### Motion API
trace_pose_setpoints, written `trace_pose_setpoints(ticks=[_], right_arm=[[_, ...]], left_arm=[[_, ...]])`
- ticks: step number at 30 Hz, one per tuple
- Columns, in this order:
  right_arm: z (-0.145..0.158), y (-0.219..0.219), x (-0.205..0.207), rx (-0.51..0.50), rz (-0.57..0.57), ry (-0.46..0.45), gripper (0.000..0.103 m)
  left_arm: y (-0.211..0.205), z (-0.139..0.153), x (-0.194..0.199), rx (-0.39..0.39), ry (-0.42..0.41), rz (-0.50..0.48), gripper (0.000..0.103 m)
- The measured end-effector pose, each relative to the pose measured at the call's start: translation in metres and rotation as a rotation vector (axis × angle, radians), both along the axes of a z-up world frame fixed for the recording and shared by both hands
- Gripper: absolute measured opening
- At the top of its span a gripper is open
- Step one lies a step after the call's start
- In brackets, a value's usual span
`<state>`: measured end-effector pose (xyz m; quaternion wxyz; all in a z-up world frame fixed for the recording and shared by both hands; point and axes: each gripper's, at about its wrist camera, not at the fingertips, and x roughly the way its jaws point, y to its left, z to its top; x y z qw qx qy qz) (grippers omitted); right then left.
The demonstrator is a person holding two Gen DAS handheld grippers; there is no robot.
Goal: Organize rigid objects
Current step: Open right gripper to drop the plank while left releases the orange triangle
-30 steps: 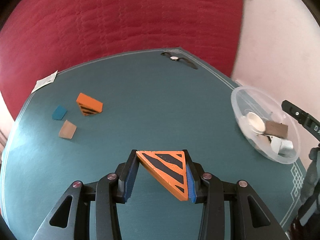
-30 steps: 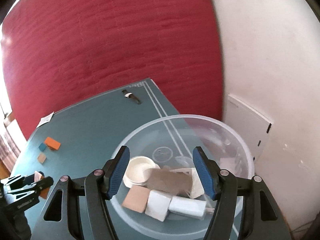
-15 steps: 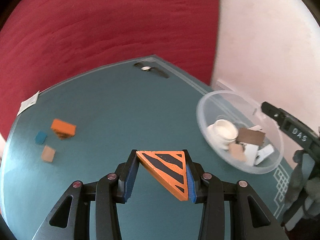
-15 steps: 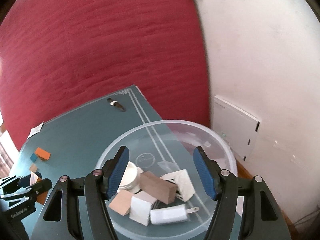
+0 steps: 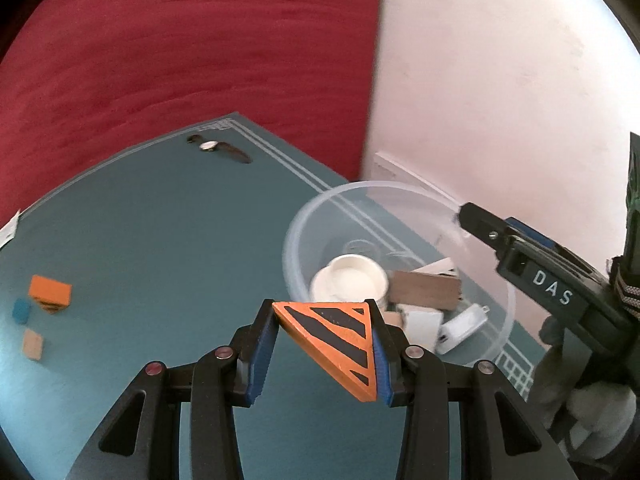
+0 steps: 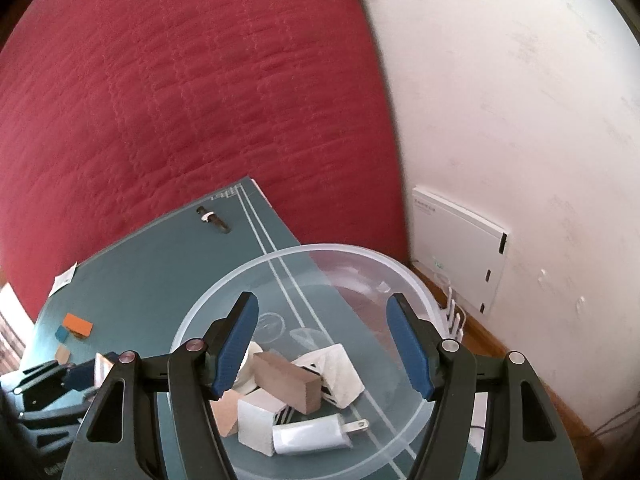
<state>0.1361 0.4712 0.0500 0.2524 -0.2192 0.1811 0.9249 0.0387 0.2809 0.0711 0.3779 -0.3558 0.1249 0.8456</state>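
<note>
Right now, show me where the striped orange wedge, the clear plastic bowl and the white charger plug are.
striped orange wedge (image 5: pixel 340 340), left wrist view, on its striped top face.
clear plastic bowl (image 6: pixel 404 272), right wrist view, on its far rim.
white charger plug (image 6: pixel 308 438), right wrist view, on its white body.

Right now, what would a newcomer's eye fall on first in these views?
The orange black-striped triangular block clamped in the left tool, just short of the clear plastic bowl. Then that bowl's clutter under the open right tool: brown wooden block, white charger plug.
</note>
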Motion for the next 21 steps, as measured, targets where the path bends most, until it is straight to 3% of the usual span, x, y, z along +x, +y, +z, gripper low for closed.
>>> trace_pose_setpoints(ticks=[4, 8, 14, 21], right_arm=[[0.0, 0.002, 0.001, 0.001, -0.007, 0.007, 0.068], [-0.001, 0.002, 0.0, 0.002, -0.009, 0.013, 0.068], [-0.002, 0.003, -0.001, -0.001, -0.011, 0.014, 0.068], [-0.003, 0.0, 0.0, 0.002, -0.003, 0.014, 0.068]], left_arm=[[0.015, -0.002, 0.004, 0.012, -0.008, -0.052, 0.045], [0.023, -0.006, 0.008, 0.028, -0.003, -0.075, 0.076], [0.022, -0.011, 0.012, -0.007, 0.051, -0.044, 0.079], [0.022, -0.017, 0.007, -0.028, 0.055, -0.013, 0.08]])
